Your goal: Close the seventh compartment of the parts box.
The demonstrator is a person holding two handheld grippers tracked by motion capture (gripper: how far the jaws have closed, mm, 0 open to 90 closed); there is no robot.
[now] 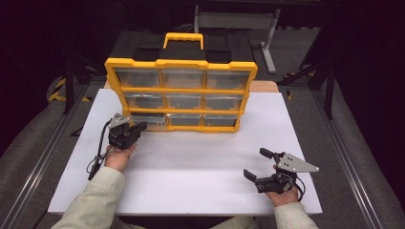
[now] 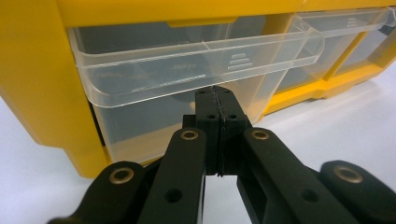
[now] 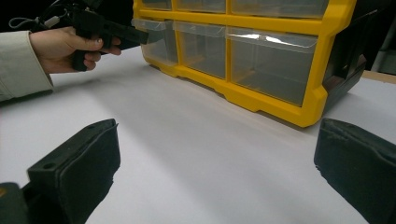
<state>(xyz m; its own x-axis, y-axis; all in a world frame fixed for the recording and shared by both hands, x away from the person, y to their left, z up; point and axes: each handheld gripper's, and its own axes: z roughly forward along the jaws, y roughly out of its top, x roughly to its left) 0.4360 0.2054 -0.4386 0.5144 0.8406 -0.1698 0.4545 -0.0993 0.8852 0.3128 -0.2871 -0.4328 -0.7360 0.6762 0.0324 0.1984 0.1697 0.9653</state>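
Nine clear drawers, three rows of three, fill the yellow organizer (image 1: 181,90) standing on the white table (image 1: 191,157). Left gripper (image 1: 137,129) has its jaws pressed together, nothing between them, tips right under the lip of the bottom-left drawer (image 2: 187,79). Right gripper (image 1: 260,164) sits well apart on the near side, jaws spread wide and empty, organizer ahead of it.

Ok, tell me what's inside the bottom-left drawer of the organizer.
Through the clear front of the bottom-left drawer nothing distinct shows. The left gripper, jaws shut, covers part of its front, and the yellow organizer frame hides the drawer's back.
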